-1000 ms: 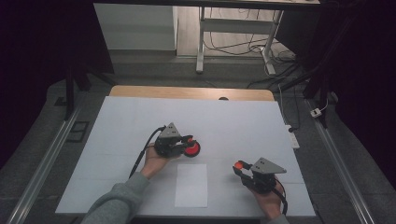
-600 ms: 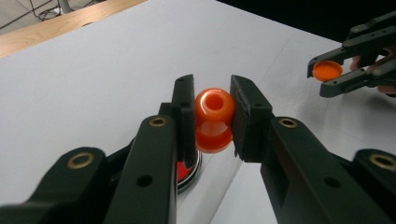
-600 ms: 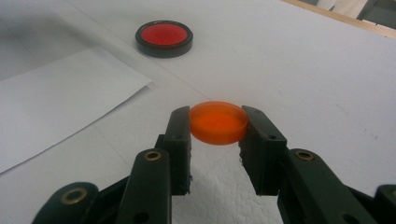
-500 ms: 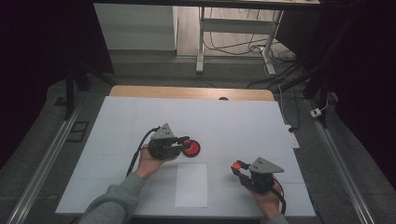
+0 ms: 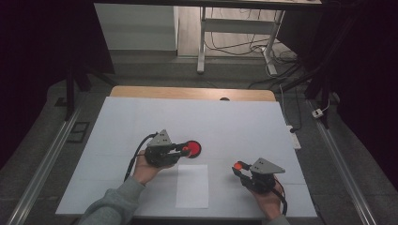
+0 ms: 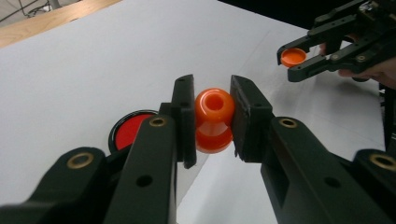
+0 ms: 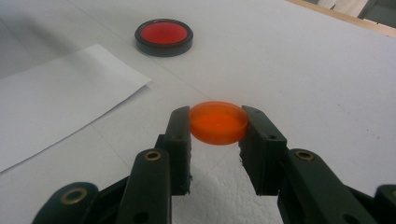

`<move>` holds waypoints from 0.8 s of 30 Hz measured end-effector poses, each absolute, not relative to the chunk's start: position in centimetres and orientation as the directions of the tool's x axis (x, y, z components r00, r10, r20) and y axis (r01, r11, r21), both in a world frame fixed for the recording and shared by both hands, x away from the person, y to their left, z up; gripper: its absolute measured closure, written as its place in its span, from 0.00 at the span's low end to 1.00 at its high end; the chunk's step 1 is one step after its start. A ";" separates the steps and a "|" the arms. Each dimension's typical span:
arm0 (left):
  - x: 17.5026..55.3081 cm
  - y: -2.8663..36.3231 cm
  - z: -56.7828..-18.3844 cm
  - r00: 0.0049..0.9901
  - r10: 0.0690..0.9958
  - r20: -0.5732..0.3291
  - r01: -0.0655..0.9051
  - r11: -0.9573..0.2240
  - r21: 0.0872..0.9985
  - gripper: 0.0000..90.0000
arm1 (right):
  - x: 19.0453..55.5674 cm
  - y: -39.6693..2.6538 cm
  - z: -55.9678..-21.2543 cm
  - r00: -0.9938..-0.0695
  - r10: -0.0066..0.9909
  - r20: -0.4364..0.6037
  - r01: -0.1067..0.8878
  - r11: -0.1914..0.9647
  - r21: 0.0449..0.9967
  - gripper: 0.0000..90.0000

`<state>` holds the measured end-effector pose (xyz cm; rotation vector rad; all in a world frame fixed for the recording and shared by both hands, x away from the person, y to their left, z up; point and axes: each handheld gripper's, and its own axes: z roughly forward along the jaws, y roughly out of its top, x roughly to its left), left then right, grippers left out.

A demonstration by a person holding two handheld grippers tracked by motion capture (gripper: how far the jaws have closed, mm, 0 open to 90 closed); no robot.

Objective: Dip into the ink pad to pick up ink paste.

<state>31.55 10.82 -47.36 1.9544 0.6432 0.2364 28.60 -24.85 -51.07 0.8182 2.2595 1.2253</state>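
My left gripper (image 6: 212, 116) is shut on a small orange rounded piece (image 6: 214, 119) with a hole in its top. In the high view the left gripper (image 5: 182, 150) hovers at the left edge of a round red pad in a black case (image 5: 193, 149). The same red pad (image 6: 133, 130) lies just behind the left jaw. My right gripper (image 7: 215, 128) is shut on a flat orange cap (image 7: 218, 122), low over the white table near its front right (image 5: 238, 167). From the left gripper view, the right gripper (image 6: 303, 63) with its orange cap (image 6: 293, 57) shows at upper right.
A white sheet of paper (image 5: 192, 185) lies on the white table top (image 5: 234, 122) between the two hands, just in front of the red pad (image 7: 164, 34). A wooden strip (image 5: 187, 93) runs along the far edge. Cables and a table frame (image 5: 234, 28) stand beyond.
The left gripper has drawn back a little to the left, from over the red pad to its left edge, still holding the orange piece. The right gripper has kept still.
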 end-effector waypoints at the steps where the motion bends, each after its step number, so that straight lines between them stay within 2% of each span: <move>1: 31.4 10.8 -47.3 0.839 0.533 -0.112 0.332 -0.337 0.881 0.81 | 28.6 -24.8 -51.1 -0.728 0.679 -0.098 0.288 0.432 0.854 0.72; 24: 30.6 9.6 -48.0 0.867 0.488 -0.104 0.317 -0.378 0.870 0.80 | 28.7 -25.0 -51.1 -0.727 0.679 -0.101 0.287 0.433 0.854 0.71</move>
